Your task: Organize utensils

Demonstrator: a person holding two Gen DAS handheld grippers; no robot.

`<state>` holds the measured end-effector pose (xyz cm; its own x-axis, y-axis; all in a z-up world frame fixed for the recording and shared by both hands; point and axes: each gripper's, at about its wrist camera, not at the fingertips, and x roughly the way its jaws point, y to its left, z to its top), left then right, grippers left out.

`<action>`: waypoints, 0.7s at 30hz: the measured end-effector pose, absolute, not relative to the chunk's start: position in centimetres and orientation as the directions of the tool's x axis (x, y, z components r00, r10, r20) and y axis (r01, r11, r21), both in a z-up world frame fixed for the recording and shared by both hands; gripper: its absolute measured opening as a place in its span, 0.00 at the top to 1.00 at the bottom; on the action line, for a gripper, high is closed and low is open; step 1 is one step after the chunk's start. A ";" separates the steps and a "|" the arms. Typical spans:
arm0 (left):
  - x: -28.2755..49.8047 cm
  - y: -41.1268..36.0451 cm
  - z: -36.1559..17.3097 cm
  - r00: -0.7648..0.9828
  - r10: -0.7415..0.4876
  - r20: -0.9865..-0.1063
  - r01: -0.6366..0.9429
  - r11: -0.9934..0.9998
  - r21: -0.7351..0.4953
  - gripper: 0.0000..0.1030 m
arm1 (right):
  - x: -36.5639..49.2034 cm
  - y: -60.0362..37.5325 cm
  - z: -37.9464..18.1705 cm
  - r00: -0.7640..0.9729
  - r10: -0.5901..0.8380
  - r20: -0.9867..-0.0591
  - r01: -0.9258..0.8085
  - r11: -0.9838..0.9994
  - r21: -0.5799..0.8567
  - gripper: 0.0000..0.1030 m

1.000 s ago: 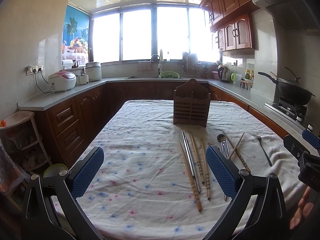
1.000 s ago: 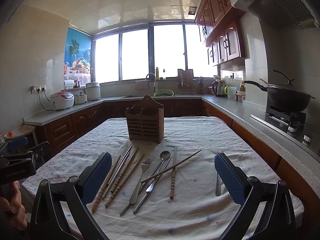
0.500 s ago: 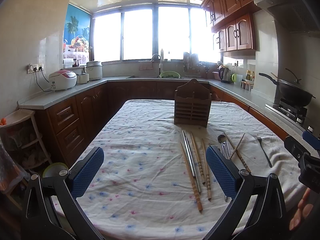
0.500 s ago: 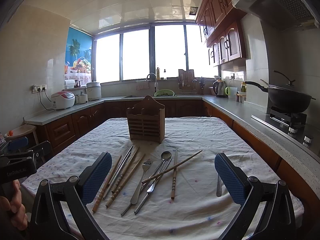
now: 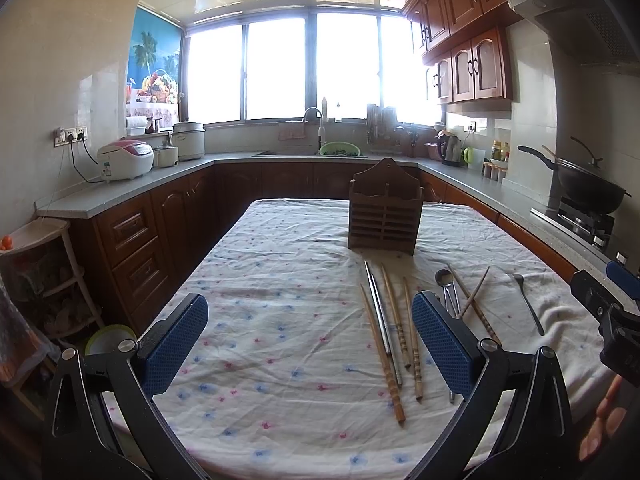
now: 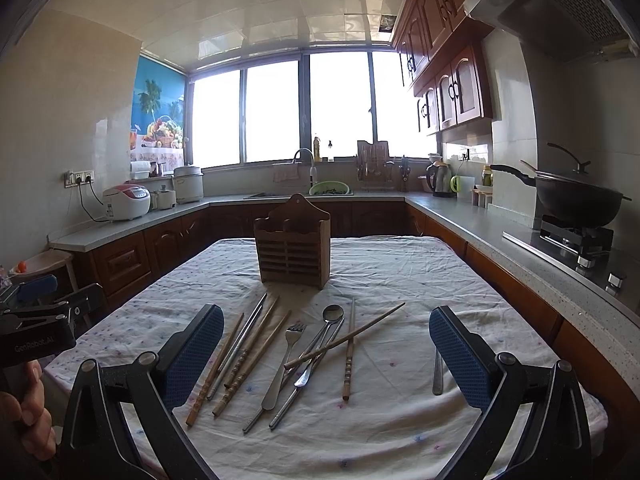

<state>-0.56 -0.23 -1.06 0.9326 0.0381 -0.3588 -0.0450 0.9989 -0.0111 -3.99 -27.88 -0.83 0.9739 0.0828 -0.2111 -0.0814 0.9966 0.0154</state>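
Both the left gripper [image 5: 310,340] and right gripper [image 6: 326,354] hover with jaws wide apart, empty. The utensils [image 6: 296,352] lie on the cloth-covered counter [image 6: 400,272] ahead of the right jaws; the wooden holder [image 6: 293,252] stands beyond them.

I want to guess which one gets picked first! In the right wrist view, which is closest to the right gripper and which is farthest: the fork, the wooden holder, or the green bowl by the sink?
1. The fork: lying on the tablecloth, just ahead of the right gripper.
2. The wooden holder: standing mid-table, behind the utensils.
3. The green bowl: far back on the counter by the window.
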 end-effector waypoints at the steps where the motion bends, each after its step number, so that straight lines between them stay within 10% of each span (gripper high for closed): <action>1: -0.6 -0.2 -1.1 0.933 0.038 -0.359 -0.045 0.999 -0.011 0.00 | -4.0 -27.9 -0.8 0.974 0.083 -0.211 -0.081 0.997 0.016 0.00; 21: 5.5 0.5 -1.9 0.864 -0.038 -0.502 0.002 0.997 -0.073 0.00 | -0.4 -29.3 -0.9 0.944 0.097 -0.315 -0.078 0.994 0.072 0.00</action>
<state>5.51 0.54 -1.86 0.8638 -0.0382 -0.5024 0.0019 0.9974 -0.0726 -0.43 -29.25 -0.88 0.9441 0.0968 -0.3150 -0.0777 0.9943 0.0724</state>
